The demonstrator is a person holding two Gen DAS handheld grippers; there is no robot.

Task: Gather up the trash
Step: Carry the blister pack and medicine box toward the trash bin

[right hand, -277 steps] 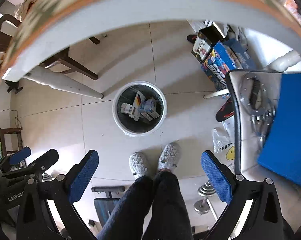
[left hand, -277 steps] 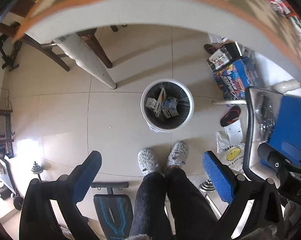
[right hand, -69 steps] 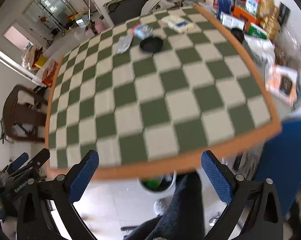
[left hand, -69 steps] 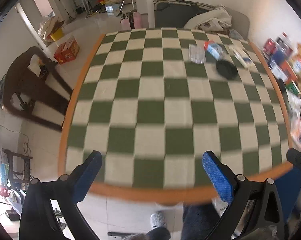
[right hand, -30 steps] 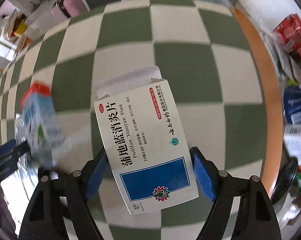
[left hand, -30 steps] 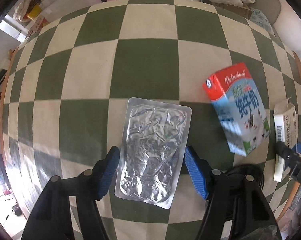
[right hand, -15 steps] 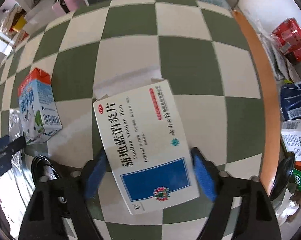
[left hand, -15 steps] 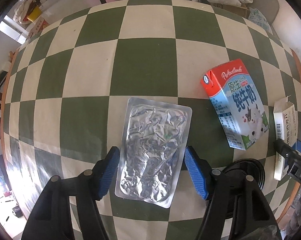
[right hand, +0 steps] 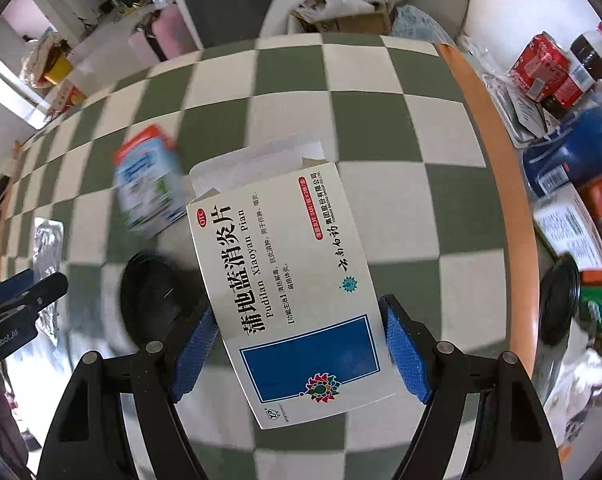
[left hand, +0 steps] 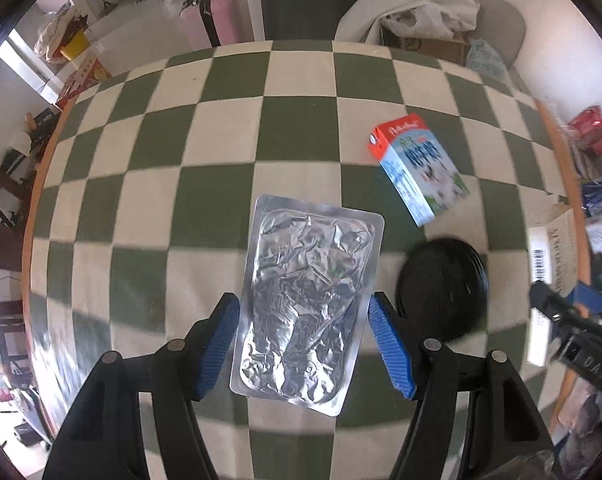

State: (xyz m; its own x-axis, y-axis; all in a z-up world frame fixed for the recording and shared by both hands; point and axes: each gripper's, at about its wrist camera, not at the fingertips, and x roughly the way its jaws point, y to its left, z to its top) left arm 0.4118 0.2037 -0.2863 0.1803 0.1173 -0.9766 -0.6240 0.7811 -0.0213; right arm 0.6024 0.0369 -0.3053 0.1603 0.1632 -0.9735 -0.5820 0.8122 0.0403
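- Green-and-cream checked counter [left hand: 157, 184] with an orange rim, filling the middle of both views; cluttered room floor along the upper left of each frame.
- Left claw [left hand: 305, 344] at bottom centre of its view, blue pads pressed against the two long edges of a crinkled silver foil blister pack [left hand: 309, 304], pinching it; pack lifted off the checks, its far end pointing up the frame.
- Right claw [right hand: 297, 352] at bottom centre of its view, pinching a white medicine box [right hand: 289, 292] with a blue rectangle and Chinese print; end flap open at the top, box tilted toward the upper left.
- Red-topped blue milk carton [left hand: 419, 170] lying on its side on the counter, right of centre in the left view; blurred, left of centre in the right view [right hand: 147, 184].
- Round black lid [left hand: 441, 294] flat on the counter, just right of the left claw; same lid at lower left of the box in the right view [right hand: 153, 296].
- Red cans, a blue pouch and assorted packets crowding the right edge of the right view, beyond the orange rim.
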